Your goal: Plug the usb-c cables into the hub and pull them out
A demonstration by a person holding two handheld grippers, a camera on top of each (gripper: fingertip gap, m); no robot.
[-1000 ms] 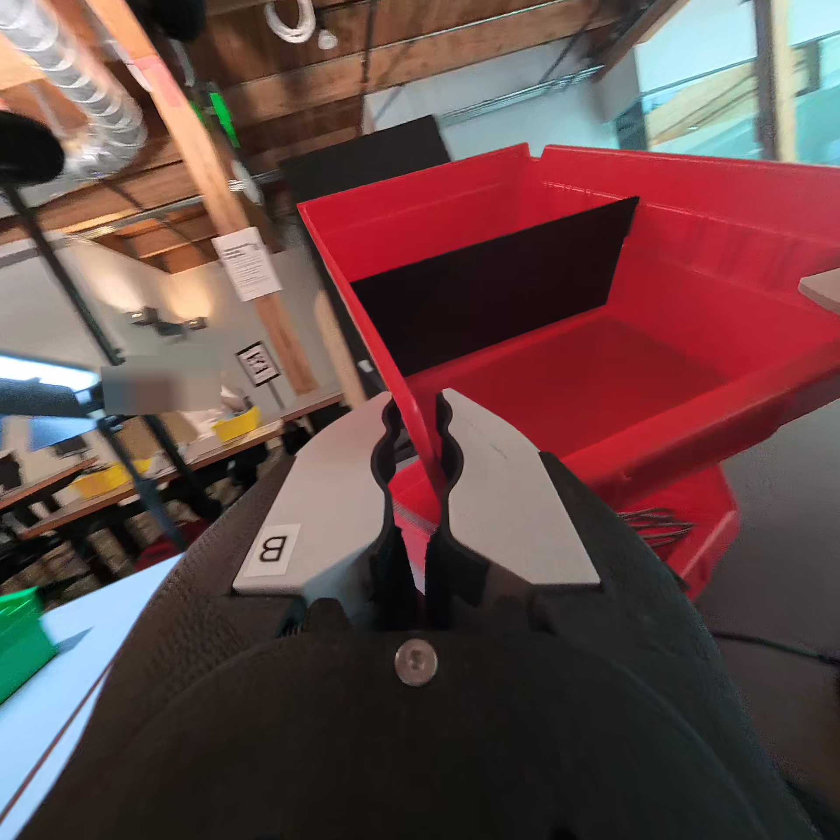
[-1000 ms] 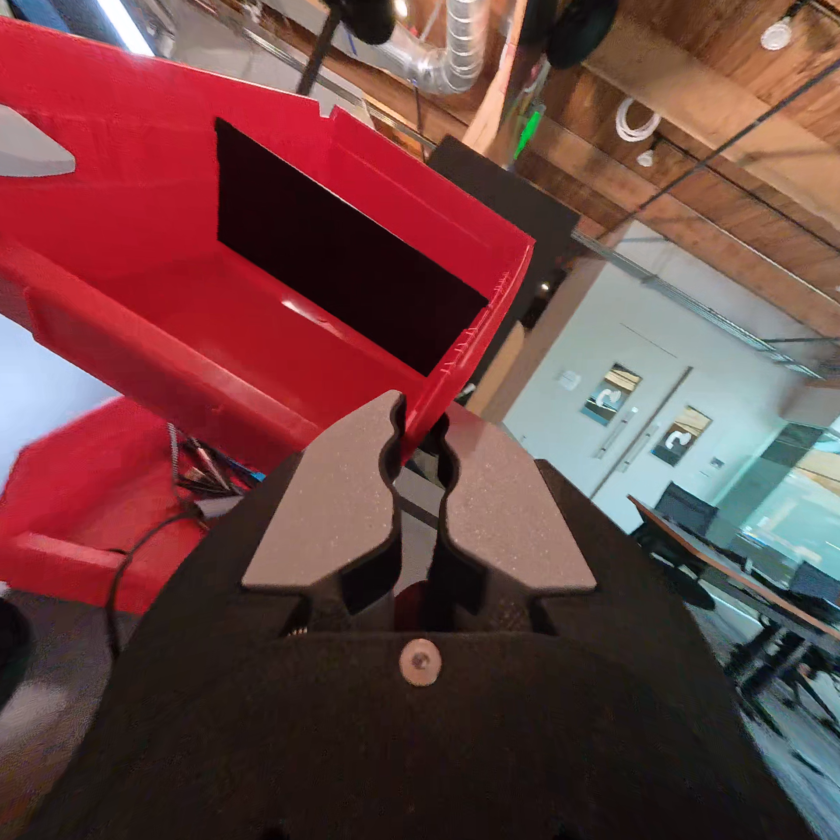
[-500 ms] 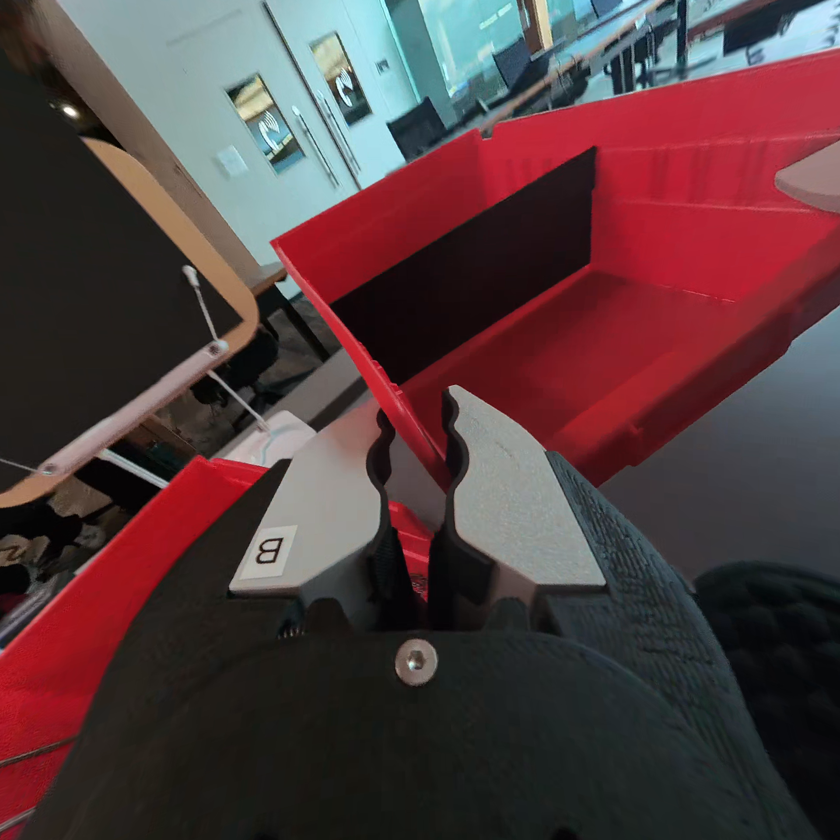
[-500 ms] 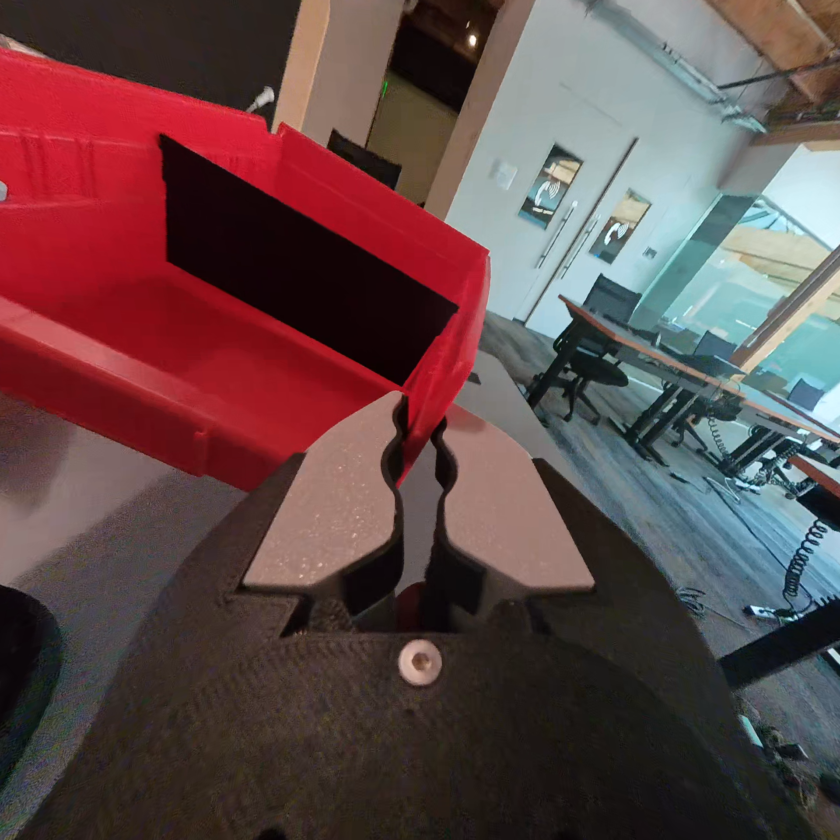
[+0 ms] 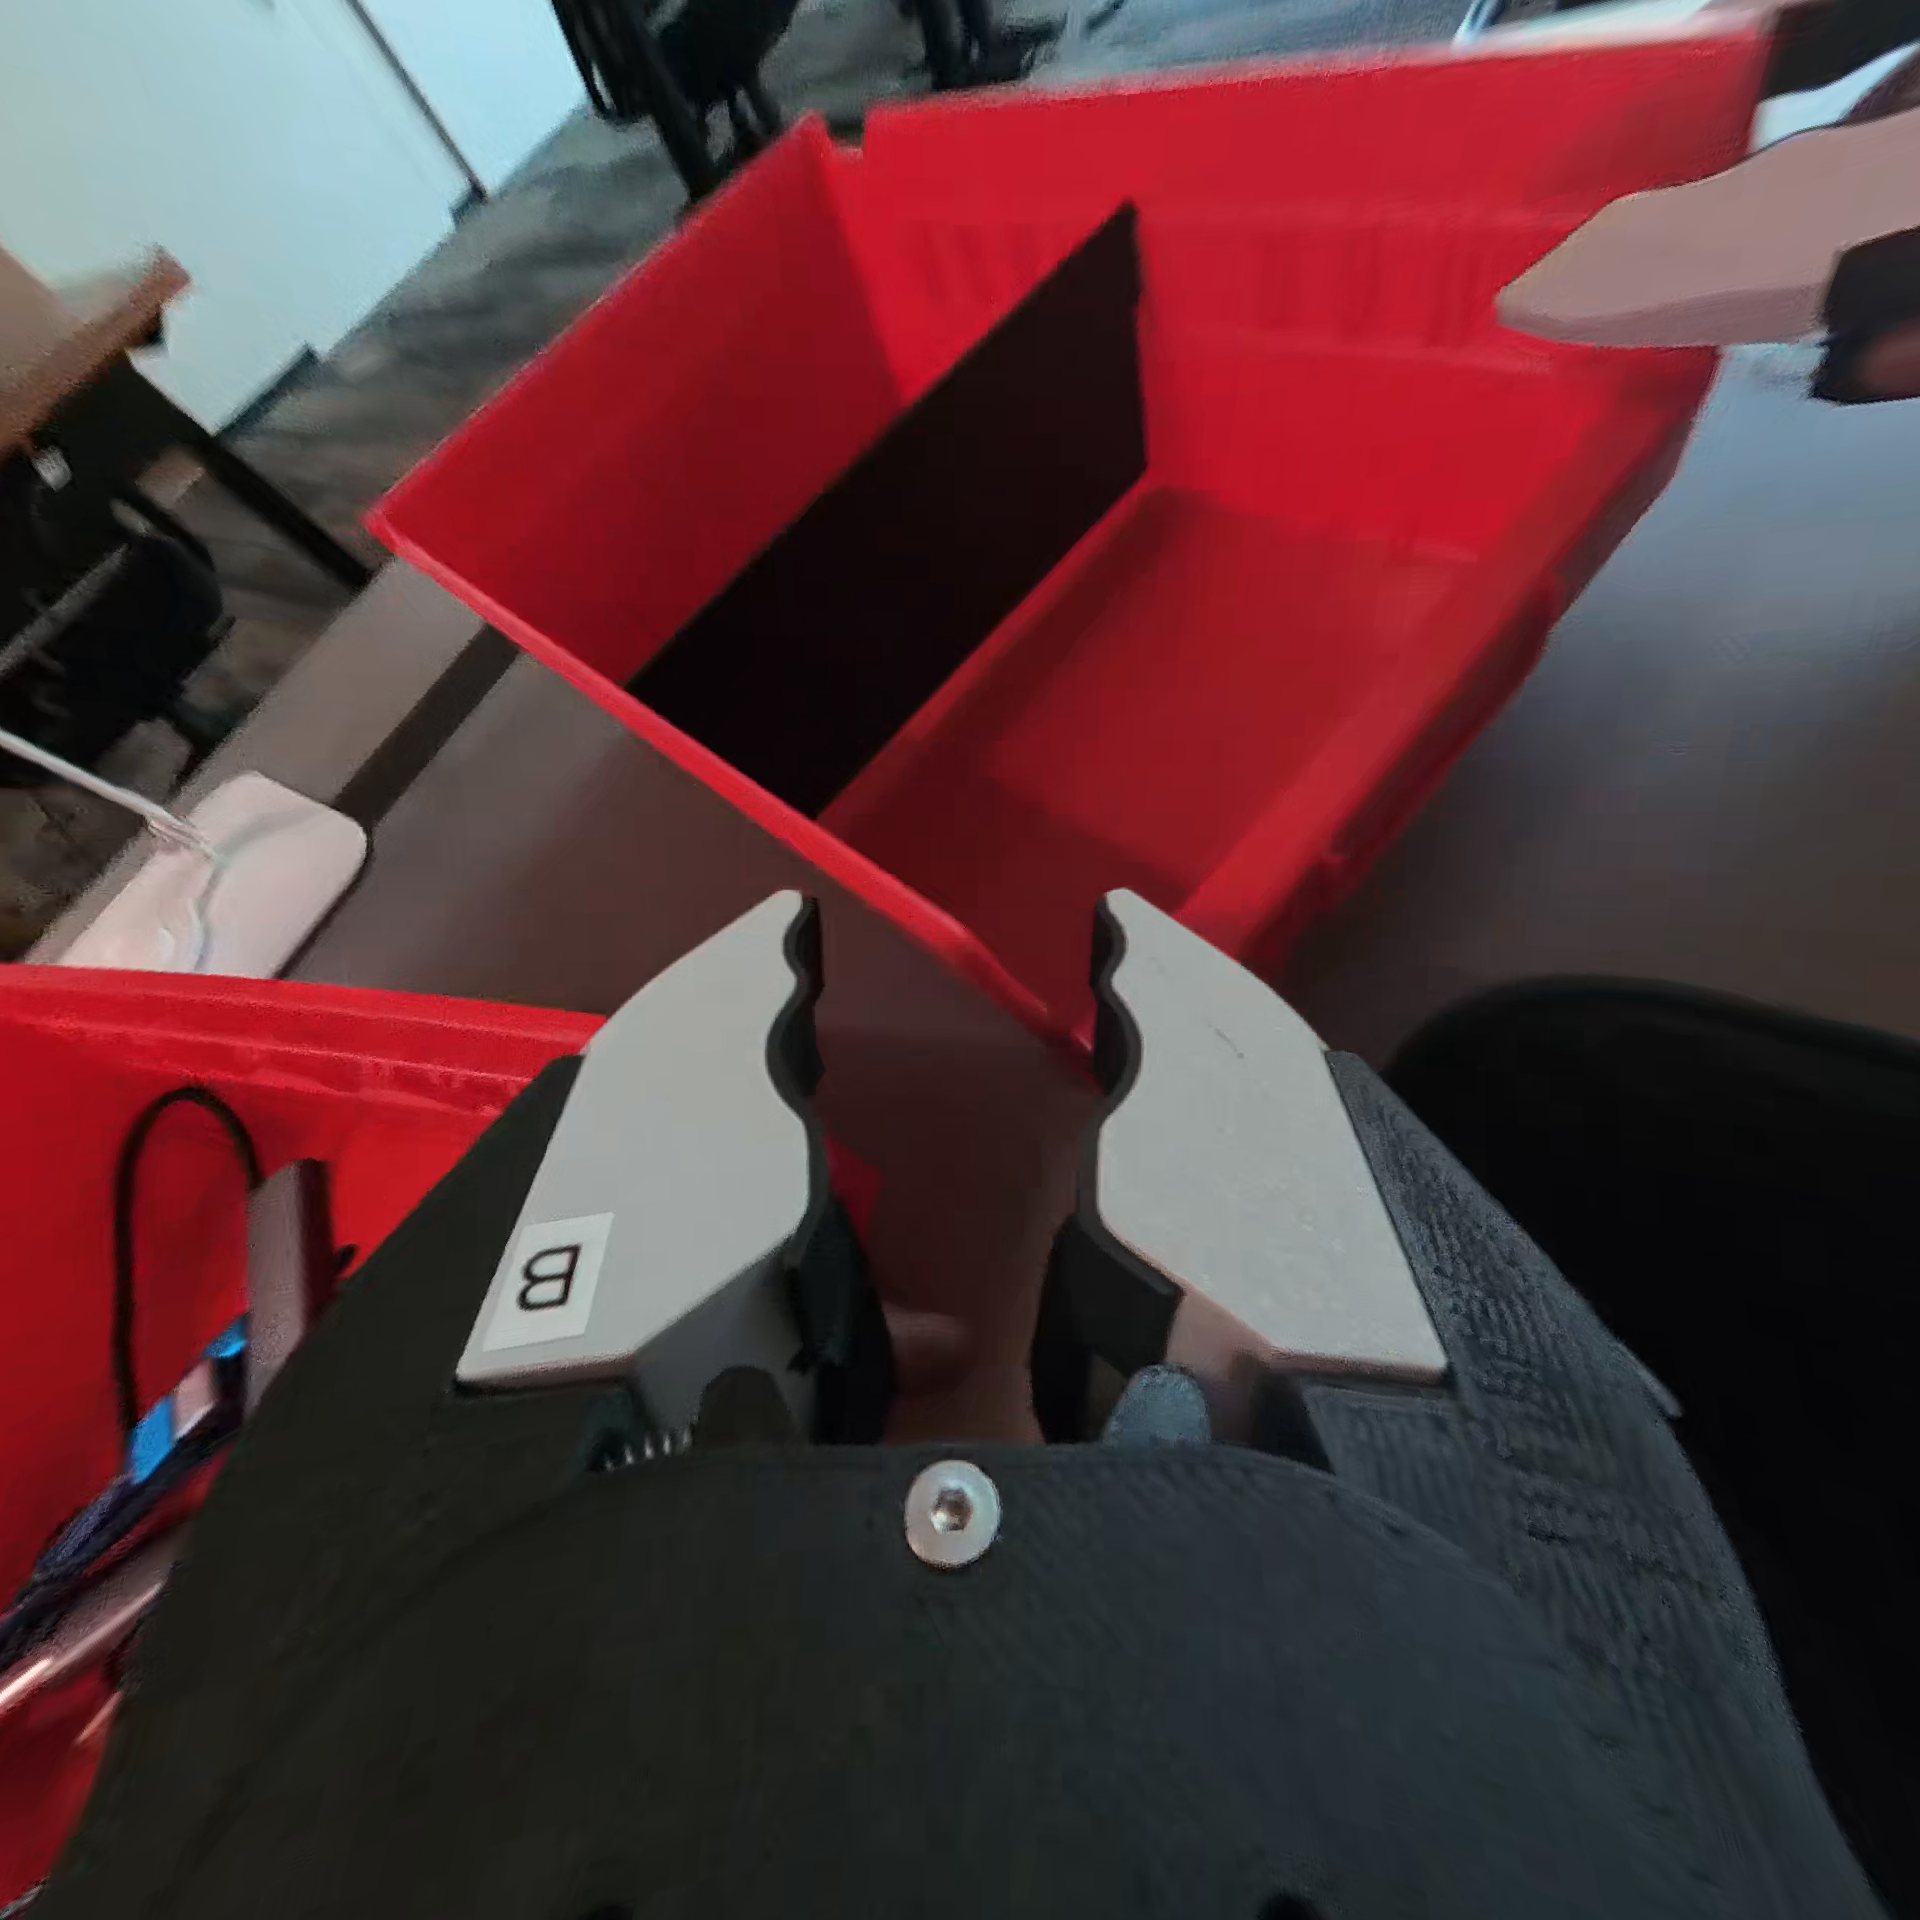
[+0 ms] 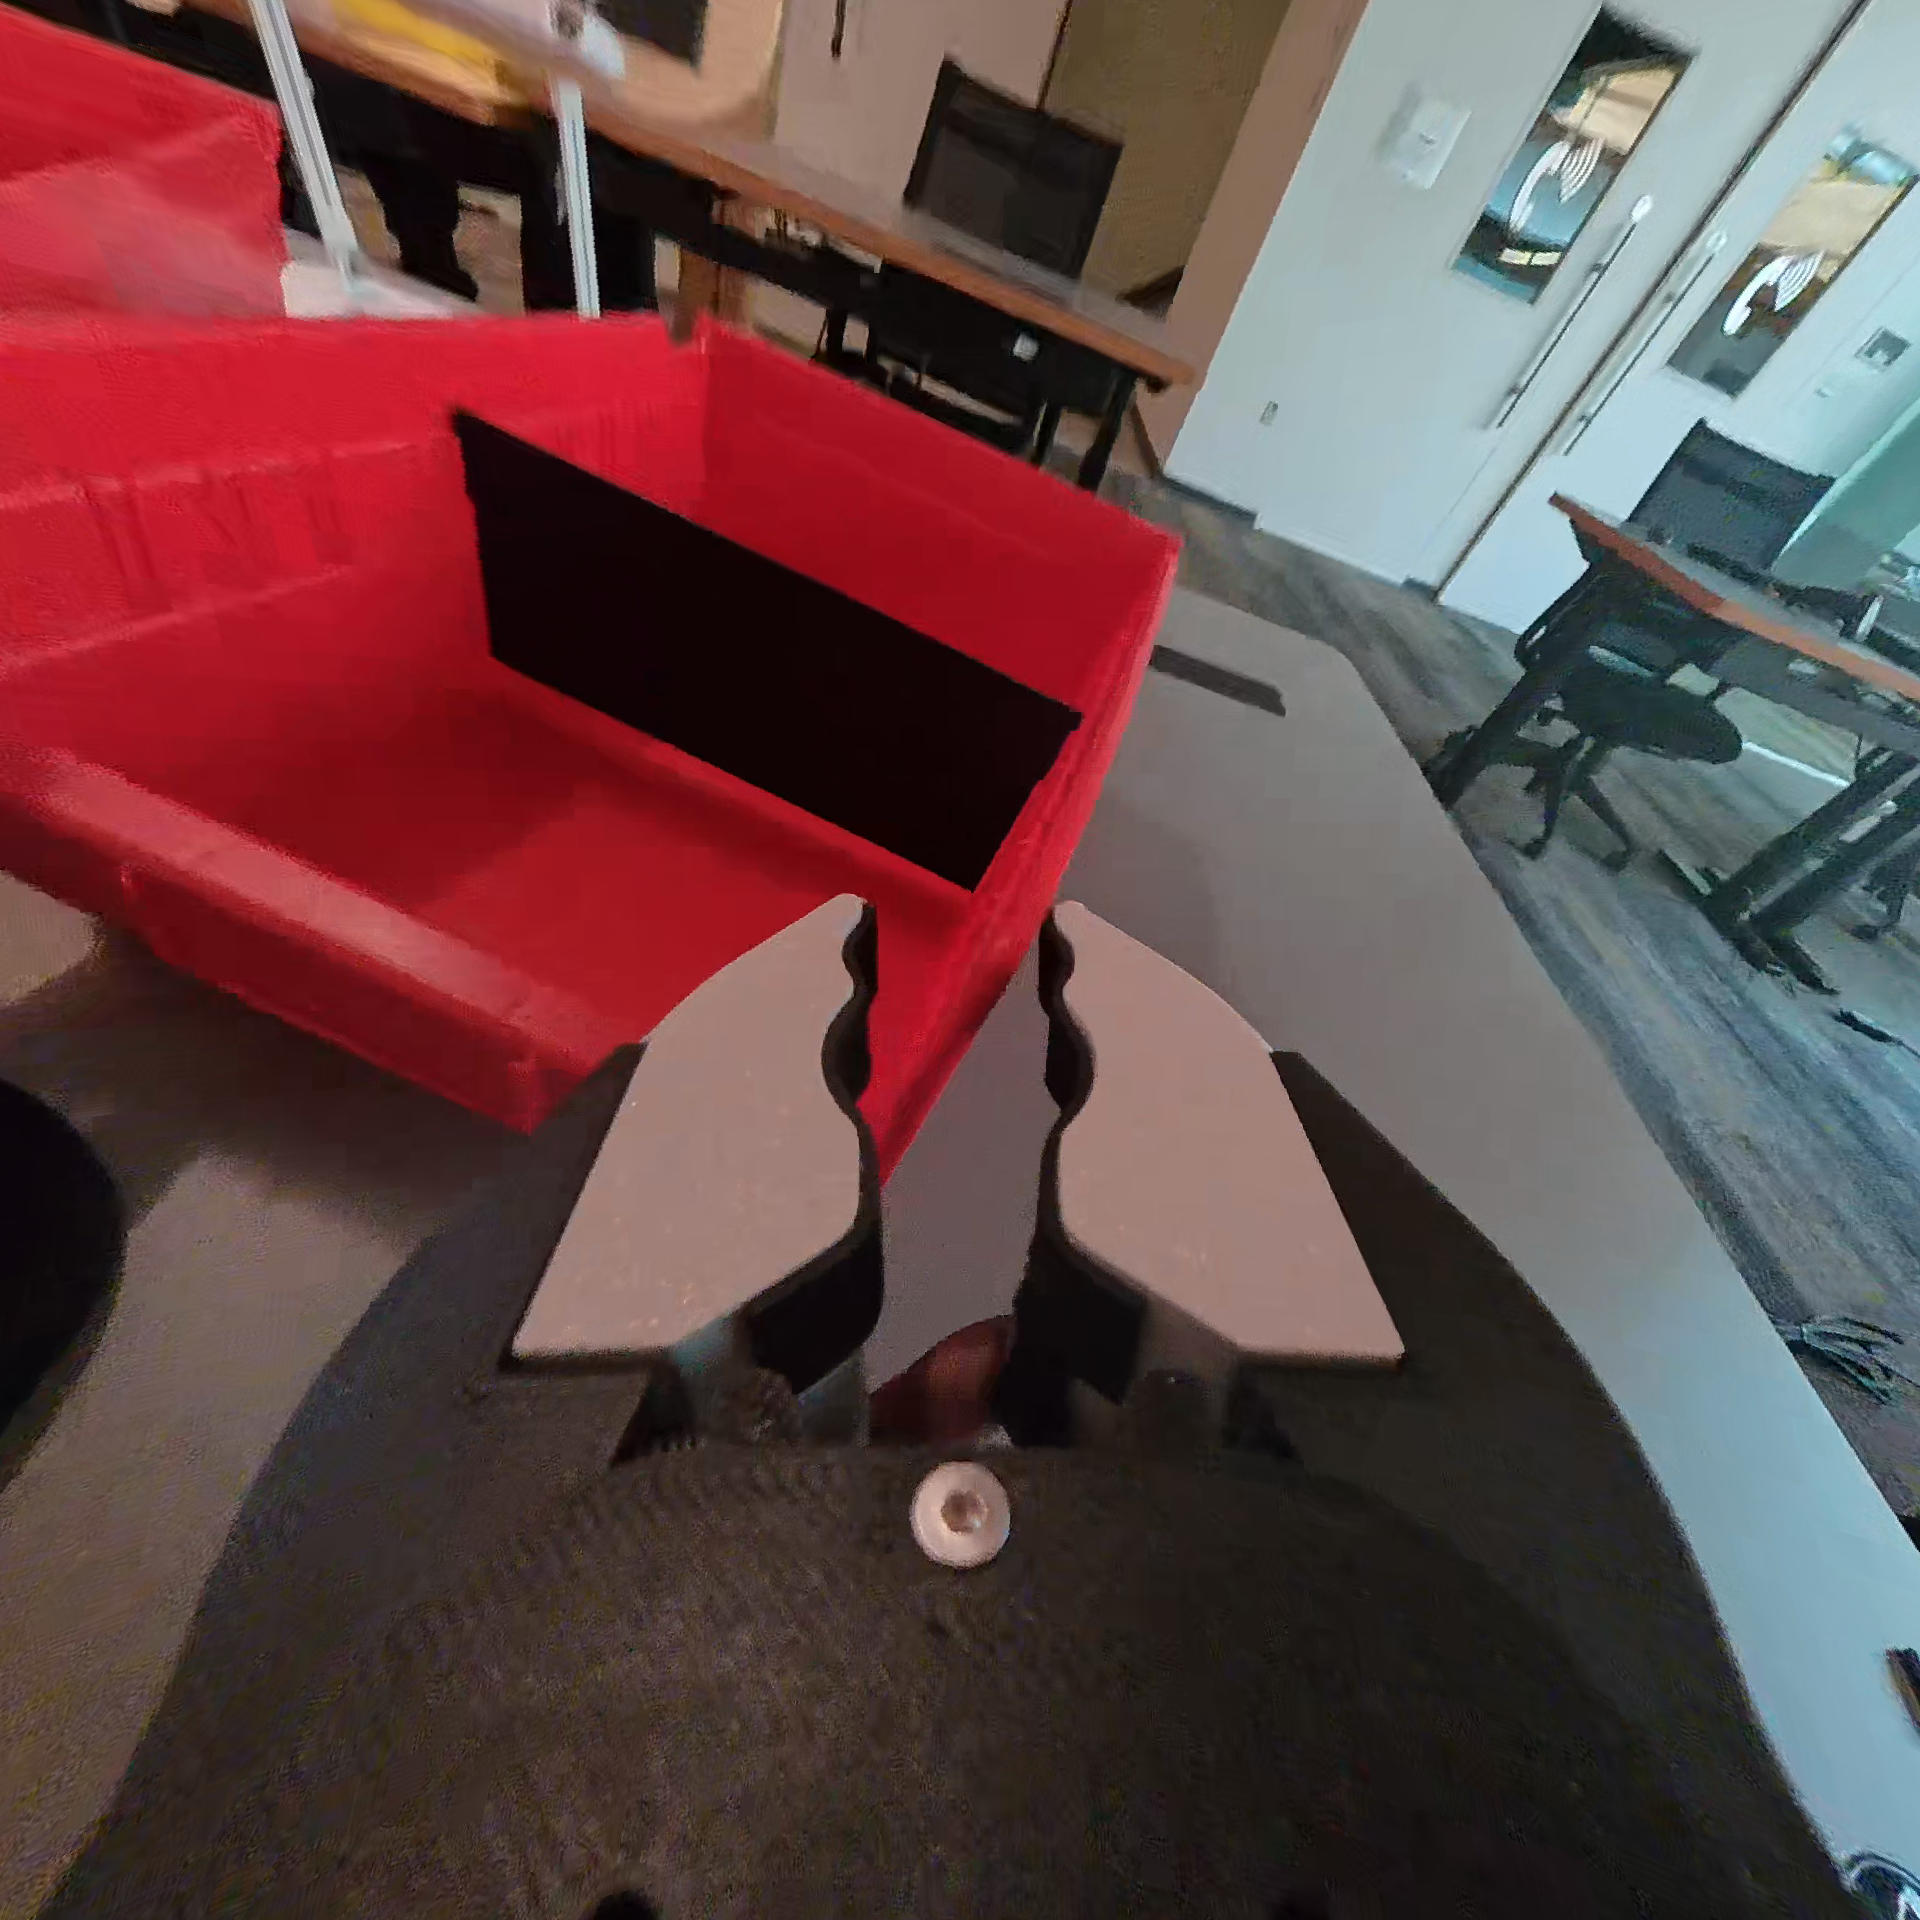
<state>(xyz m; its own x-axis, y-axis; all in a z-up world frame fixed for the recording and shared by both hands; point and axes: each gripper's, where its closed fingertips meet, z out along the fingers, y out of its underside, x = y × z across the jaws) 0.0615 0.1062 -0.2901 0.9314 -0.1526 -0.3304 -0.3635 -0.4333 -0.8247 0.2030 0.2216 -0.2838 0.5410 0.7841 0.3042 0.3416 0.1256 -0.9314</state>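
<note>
Setup step: empty red bin [image 5: 1195, 665] on table, both grippers parted, holding nothing: left gripper [image 5: 956, 997], right gripper [image 6: 956, 997]. Cables [image 5: 177, 1392] sit in second bin [image 5: 260, 1039], near left. Next: reach there, grasp connector.

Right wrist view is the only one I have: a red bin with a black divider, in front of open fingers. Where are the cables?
Observer: The left wrist view shows a second red bin at its lower left, with a thin black cable looped inside.
Operator: Is the hub in there too?
Observer: A grey slab stands beside that cable, but it is too blurred to call it the hub.
Operator: Does the left gripper hold anything?
Observer: No. The left gripper is open, and the wall edge of the divided bin passes between its fingers.
</note>
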